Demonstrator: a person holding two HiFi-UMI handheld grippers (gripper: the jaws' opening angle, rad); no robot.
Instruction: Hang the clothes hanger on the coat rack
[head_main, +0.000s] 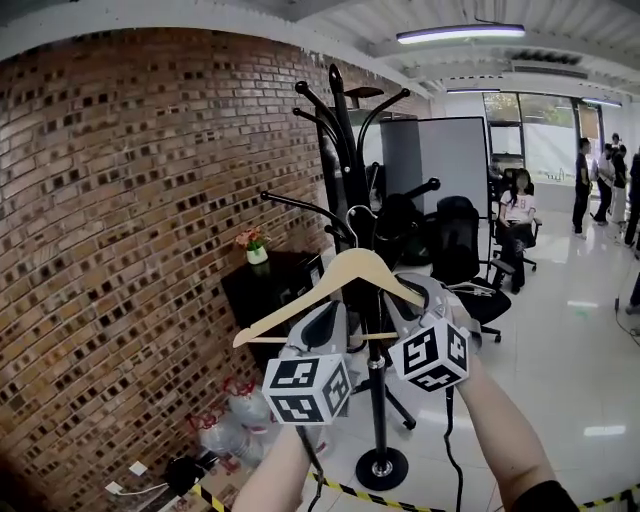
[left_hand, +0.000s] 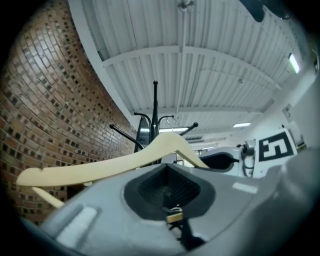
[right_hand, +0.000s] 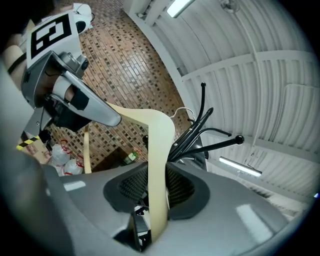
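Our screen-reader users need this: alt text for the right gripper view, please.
The right gripper clamps one arm of a pale wooden clothes hanger, its wire hook showing beside a black metal coat rack, brick wall behind.

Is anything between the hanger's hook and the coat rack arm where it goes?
Nothing visible. The hanger has its hook close in front of the coat rack, no object between them; whether it touches an arm is unclear.

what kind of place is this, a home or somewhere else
Most likely an open-plan office: black swivel office chairs, a grey partition screen and long ceiling strip lights over a glossy white floor.
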